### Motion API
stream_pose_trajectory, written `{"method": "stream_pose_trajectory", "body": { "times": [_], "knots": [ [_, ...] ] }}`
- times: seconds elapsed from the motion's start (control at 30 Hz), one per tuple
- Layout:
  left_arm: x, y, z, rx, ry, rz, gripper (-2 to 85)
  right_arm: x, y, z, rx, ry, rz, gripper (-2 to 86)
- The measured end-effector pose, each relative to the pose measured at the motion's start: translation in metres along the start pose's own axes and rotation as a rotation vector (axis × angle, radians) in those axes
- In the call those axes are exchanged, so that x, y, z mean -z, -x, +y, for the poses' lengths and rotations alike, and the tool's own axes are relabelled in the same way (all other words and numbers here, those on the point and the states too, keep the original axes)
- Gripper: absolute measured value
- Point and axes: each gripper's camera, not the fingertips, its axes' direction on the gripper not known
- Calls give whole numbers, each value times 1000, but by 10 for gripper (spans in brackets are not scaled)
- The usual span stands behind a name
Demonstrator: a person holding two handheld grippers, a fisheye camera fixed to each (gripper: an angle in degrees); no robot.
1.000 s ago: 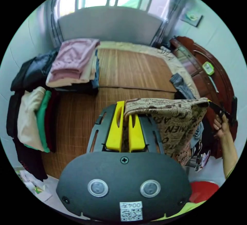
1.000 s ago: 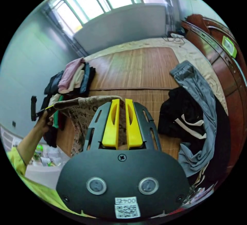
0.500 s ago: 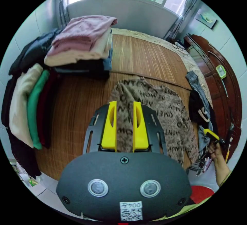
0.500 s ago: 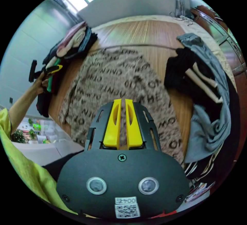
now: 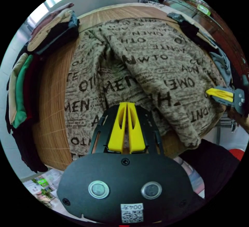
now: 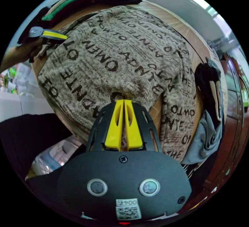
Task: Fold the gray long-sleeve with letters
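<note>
Left gripper view: each hand-held gripper (image 5: 126,105) pinches the lettered long-sleeve's (image 5: 145,63) near edge, spreading it flat on the bed mat (image 5: 52,94) for folding

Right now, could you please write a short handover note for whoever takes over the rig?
Left gripper: jaws shut on the lettered long-sleeve at its near edge.
Right gripper: jaws shut on the same garment's near edge.
The long-sleeve lies spread on the bamboo mat, one sleeve lying across its body; folded stacks sit beside it.
Done: laid out. Left: fold sleeves in, then fold the body.
</note>
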Motion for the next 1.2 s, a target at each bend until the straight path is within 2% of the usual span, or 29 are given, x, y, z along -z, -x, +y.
{"method": "stream_pose_trajectory", "body": {
  "times": [0.1, 0.17, 0.23, 0.33, 0.5, 0.67, 0.8, 0.93, 1.0, 1.2],
  "knots": [
    [2, 23, 6, -73, -39, 44, 4, -8, 6, -9, 163, 22, 28, -5],
    [5, 37, 9, -86, 5, 55, 3, -20, 2, -10, 252, 61, 201, -3],
    [10, 57, 26, -74, 74, 39, 3, -30, -18, -8, 214, 108, 278, 2],
    [18, 76, 63, -50, 112, 123, 2, -31, -48, -6, 90, 140, 123, 21],
    [42, 90, 97, -18, 145, 195, 3, -23, -16, -15, -33, 194, -39, 77],
    [91, 134, 114, 66, 19, 137, 8, 13, 40, -37, -195, 20, -92, 63],
    [80, 191, 142, 273, 85, 70, 31, 2, 94, -75, -99, 23, -73, 42],
    [81, 245, 190, 553, -7, 153, 83, -31, 141, -114, 55, 102, 30, 5],
    [80, 256, 205, 580, -12, 147, 99, -53, 153, -120, 97, 198, 11, -1],
    [68, 254, 225, 421, 15, 119, 146, -60, 168, -132, 119, 189, 22, -6]
  ]
}}
